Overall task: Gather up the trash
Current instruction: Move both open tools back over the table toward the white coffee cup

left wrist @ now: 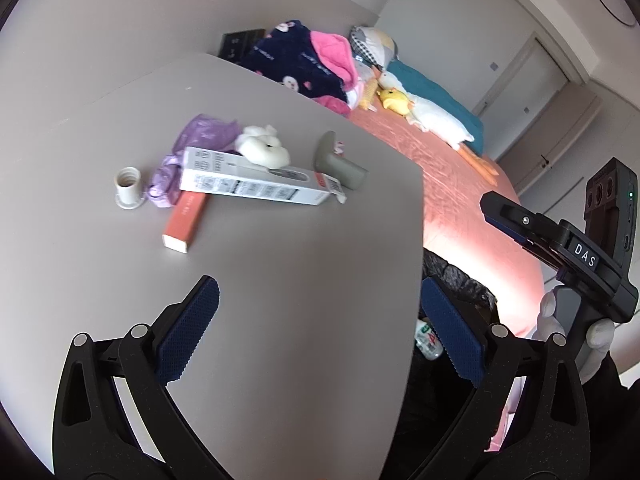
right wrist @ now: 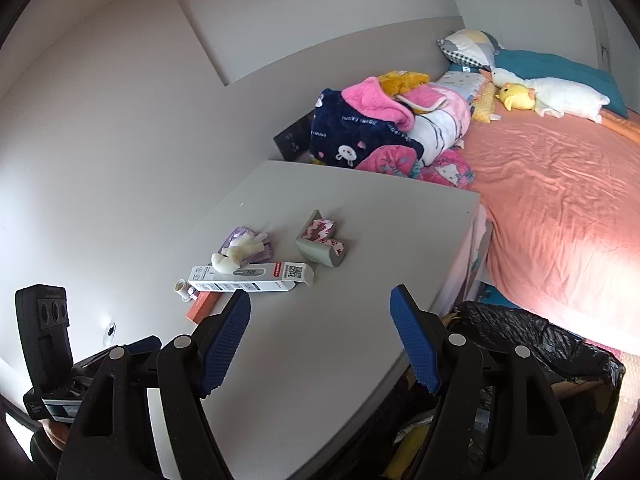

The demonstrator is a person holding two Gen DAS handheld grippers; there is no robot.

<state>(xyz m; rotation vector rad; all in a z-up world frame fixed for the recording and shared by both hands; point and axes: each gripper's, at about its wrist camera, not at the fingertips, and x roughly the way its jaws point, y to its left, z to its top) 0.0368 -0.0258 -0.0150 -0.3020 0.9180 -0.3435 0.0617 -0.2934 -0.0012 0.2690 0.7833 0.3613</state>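
Both claws, left gripper (left wrist: 316, 336) and right gripper (right wrist: 320, 340), are gaping wide, gripping nothing, hovering over the grey table (right wrist: 320, 312); beside the table, a black-lined bin (right wrist: 560, 364) is holding wrappers, bed (right wrist: 552, 200) lying beyond.

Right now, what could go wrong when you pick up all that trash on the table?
1. The white cotton wad sits on the long white cardboard box; lifting the box could tip it off.
2. That box overlaps the orange box and the crumpled purple plastic bag, so one grab may drag the others.
3. The black-lined trash bin stands below the grey table edge; drops could miss it.
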